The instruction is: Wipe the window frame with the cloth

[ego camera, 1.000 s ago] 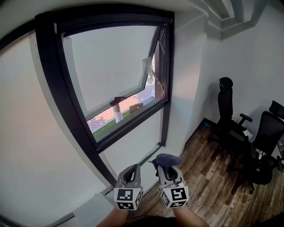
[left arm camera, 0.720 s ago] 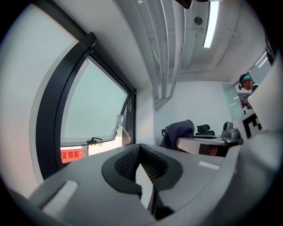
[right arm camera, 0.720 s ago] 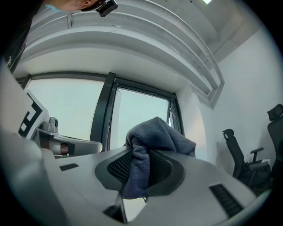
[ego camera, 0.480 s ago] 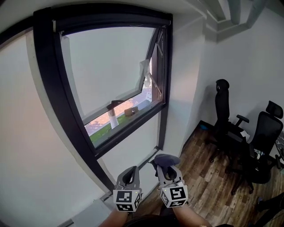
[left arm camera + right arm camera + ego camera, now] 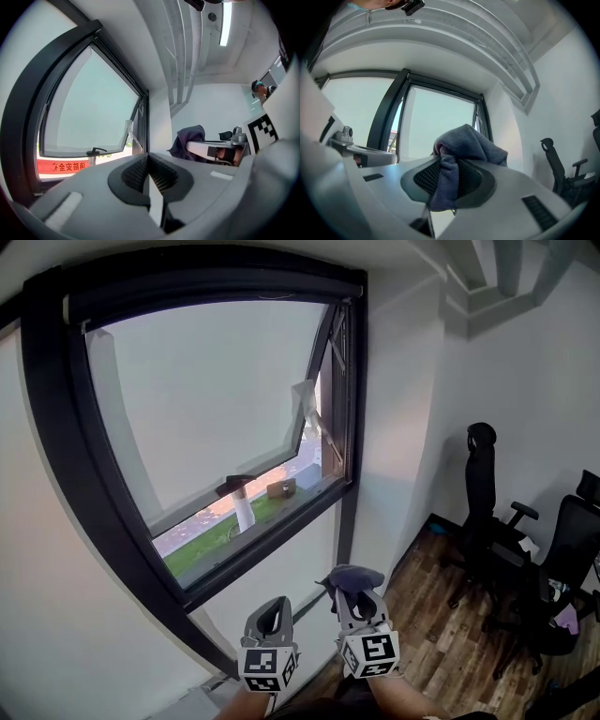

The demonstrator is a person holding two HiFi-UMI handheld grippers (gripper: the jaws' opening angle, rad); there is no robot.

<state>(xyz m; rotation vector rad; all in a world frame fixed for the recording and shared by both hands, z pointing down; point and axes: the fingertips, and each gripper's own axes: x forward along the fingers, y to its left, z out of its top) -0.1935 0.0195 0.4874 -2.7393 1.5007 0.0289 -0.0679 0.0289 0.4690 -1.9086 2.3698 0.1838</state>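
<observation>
1. Closest to you, your left tongs [image 5: 272,613] are low in the head view. The pads are pressed together with nothing between them [image 5: 149,174].
2. Just beside them, your right tongs [image 5: 357,599] are clamped on the grey cloth [image 5: 459,157]. It bunches up over the tips [image 5: 352,577] and isn't touching the window.
3. Ahead and above is the dark window frame [image 5: 58,446]. The sash is tilted open at the bottom, and the handle [image 5: 234,486] sits on its lower rail.
4. Further off to the right, two black office chairs [image 5: 483,507] stand on the wood floor [image 5: 436,629] by the white wall.
</observation>
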